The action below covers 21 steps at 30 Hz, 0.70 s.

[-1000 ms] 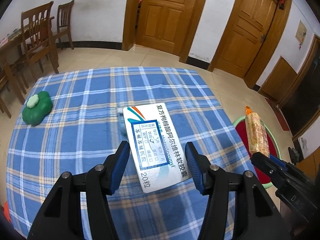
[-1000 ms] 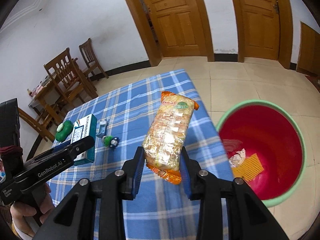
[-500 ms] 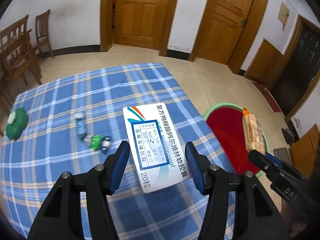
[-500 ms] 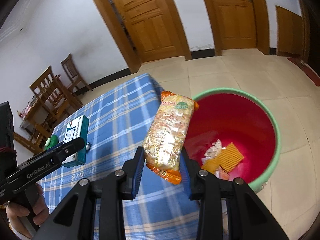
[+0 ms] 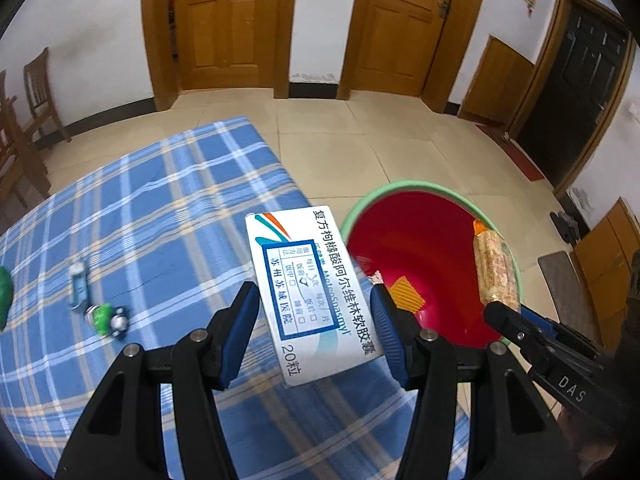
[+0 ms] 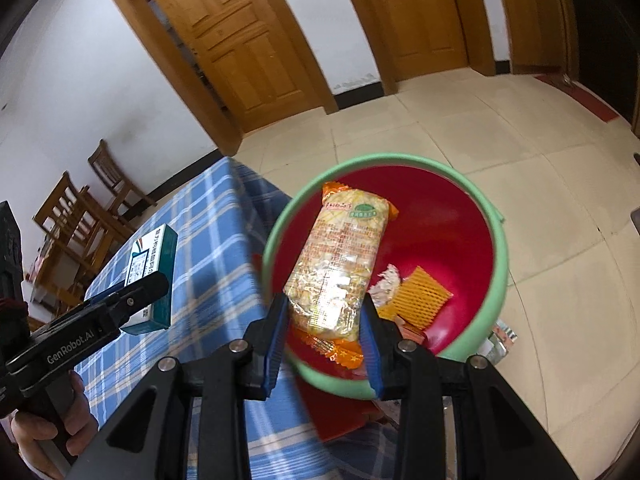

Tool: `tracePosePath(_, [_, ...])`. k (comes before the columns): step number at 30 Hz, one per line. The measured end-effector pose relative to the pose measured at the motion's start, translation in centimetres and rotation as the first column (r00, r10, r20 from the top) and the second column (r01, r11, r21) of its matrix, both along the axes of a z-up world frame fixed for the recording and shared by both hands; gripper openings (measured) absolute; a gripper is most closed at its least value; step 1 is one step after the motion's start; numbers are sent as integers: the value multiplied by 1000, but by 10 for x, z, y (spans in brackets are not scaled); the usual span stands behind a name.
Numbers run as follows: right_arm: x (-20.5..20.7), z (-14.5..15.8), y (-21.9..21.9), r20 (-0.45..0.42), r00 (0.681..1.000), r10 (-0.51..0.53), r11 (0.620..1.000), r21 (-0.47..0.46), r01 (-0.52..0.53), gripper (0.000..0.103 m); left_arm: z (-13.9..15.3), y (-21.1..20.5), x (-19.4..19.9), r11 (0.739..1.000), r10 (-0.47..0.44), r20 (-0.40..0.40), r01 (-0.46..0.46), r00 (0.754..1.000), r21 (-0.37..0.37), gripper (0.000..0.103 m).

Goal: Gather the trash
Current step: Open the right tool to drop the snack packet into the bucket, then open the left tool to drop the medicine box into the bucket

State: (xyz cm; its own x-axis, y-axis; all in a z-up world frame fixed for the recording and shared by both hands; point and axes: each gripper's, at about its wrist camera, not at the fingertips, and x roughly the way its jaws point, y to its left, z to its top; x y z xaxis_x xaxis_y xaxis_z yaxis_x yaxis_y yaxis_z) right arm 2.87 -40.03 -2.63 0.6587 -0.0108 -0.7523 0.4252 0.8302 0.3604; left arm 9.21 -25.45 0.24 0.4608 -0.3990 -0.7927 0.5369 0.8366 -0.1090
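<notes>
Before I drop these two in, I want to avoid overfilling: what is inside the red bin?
In the red bin lie an orange ridged wrapper and a crumpled white scrap. The snack packet in the right gripper hides part of the bottom.

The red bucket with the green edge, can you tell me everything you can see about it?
The bucket is round and looks like plastic, red inside with a pale green rim. It stands upright on the tiled floor, close beside the blue checked table. At its bottom lie an orange ridged wrapper and a crumpled silvery scrap. The snack packet held in the right gripper hangs over its opening, not touching it.
</notes>
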Motion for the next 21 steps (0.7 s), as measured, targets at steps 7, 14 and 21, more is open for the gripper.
tracePosePath(7, [-11,-11,-21,-18,998,-60,998,15,60,41,-10,-28,1,998,-56,-12,56,998,13,58])
tracePosePath(14, [-23,-10,-36,-1,996,-88,996,24,88,44,-16,-53,-3,994,-108,-20,109,994,24,58])
tracePosePath(21, [-30,-4,-40,19,994,-110,994,20,110,46,-19,-72,-5,988,-150,-25,151,988,25,58])
